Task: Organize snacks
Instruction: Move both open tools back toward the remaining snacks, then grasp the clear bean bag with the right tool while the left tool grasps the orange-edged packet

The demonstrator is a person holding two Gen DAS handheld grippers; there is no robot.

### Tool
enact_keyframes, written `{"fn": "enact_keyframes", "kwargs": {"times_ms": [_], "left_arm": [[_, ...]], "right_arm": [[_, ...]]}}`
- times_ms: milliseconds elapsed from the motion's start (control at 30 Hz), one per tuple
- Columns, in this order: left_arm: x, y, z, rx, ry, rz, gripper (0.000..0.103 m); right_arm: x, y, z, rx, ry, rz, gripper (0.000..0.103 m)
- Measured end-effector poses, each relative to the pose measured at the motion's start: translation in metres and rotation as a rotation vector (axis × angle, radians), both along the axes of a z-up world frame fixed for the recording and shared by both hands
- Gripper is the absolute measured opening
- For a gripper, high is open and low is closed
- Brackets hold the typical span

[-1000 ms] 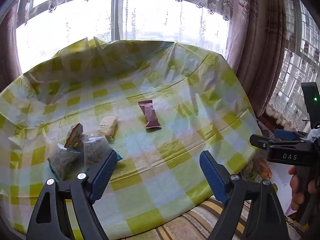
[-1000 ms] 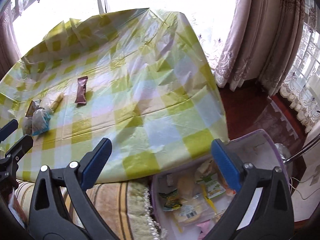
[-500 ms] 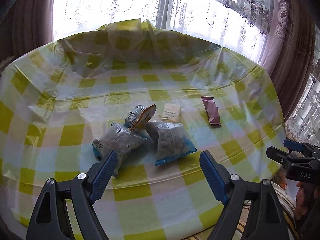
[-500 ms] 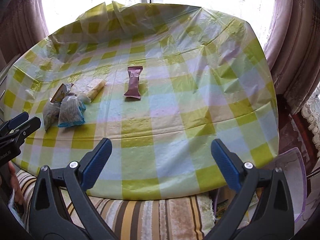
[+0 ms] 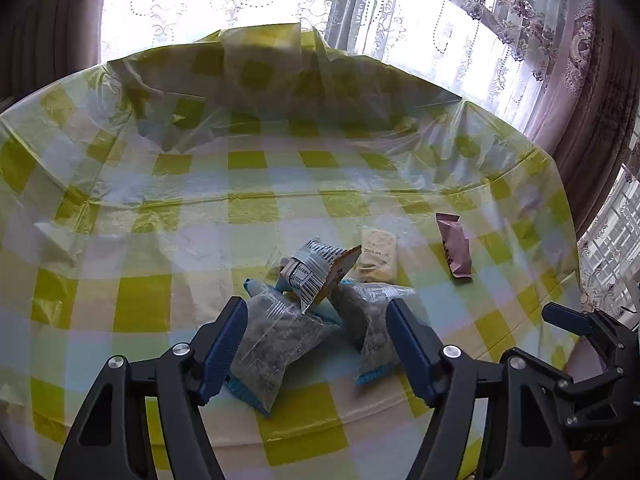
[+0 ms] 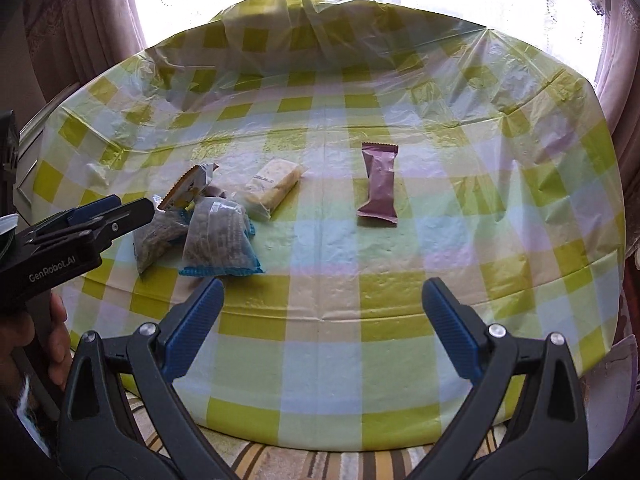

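maroon bar [image 6: 379, 184] lengthwise toward window

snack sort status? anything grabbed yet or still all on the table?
Done: nothing visibly sorted. Two clear blue-edged bags, a crumpled barcode packet, a pale yellow packet and a maroon bar all lie on the checked tablecloth.
In hand: nothing. The left gripper, jaws just closing, sits over the clear bags without pinching; the right gripper is open and empty.
Left: all five items.
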State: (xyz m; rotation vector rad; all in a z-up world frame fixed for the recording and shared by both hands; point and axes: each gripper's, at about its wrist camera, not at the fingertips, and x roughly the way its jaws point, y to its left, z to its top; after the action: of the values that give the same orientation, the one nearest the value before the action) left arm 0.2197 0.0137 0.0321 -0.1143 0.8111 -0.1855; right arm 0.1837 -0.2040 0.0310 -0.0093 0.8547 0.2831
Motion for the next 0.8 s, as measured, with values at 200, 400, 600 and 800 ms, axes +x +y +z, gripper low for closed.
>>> {"fn": "enact_keyframes", "kwargs": {"times_ms": [200,400,600,800], "left_arm": [[0.037,-0.007,-0.012,0.026,0.031,-0.057,0.071],[0.068,-0.016,-0.032,0.067,0.1,-0.106,0.047],[0.071,-0.001,-0.038,0.023,0.102,-0.078,0.026],[0.069,0.007,-0.038,-0.019,0.078,-0.06,0.026]], "right_arm": [[0.009,0.036,-0.005,-0.003,0.004,0.069,0.1],[0.024,0.063,-0.011,-0.007,0.006,0.1,0.1],[0.04,0.08,-0.022,-0.018,0.006,0.104,0.1],[0.058,0.092,-0.034,-0.033,0.032,0.103,0.088]]}}
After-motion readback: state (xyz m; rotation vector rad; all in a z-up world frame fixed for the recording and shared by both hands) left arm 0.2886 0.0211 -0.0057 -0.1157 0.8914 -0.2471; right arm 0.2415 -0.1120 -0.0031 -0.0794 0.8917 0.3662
